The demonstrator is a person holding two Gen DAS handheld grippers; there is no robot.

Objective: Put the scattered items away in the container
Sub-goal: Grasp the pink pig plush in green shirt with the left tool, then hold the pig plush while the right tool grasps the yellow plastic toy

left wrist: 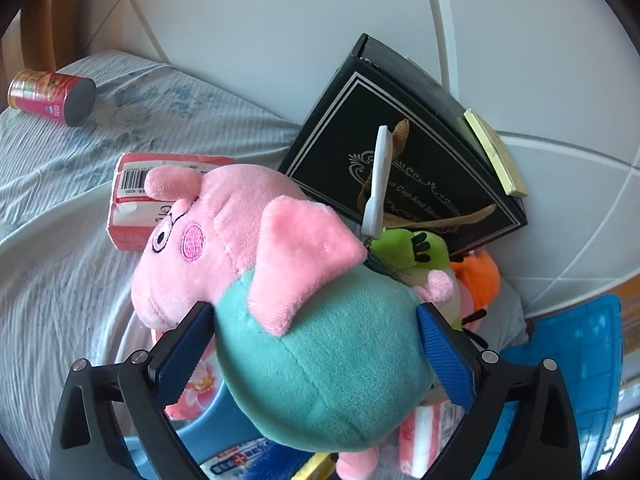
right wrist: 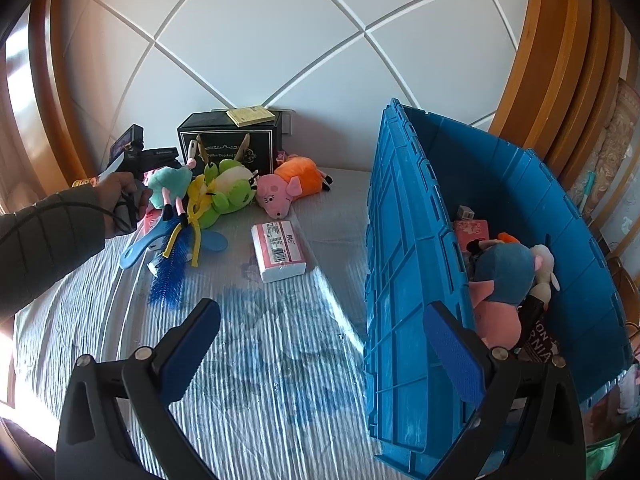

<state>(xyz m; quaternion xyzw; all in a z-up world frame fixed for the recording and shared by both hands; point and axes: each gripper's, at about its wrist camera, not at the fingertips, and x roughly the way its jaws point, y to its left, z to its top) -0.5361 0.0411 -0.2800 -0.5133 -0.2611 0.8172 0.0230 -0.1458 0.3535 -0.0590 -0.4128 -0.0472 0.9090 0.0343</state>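
Above bedsheet (right wrist: 280,360), left tongs (left wrist: 316,344) clamp pig plush (left wrist: 280,300); right tongs (right wrist: 320,344) gape empty

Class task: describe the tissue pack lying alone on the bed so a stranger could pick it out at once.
Find the blue crate on the bed. Beside its wall, apart from the toy pile, lies the tissue pack. It is the only flat pink-and-white block with a barcode on top.

Black gift box (left wrist: 404,152): gold lettering, partly covered, reads "Cup And Sauc…". Tissue pack (right wrist: 279,250): barcode label, handwritten "24". Other print illegible.
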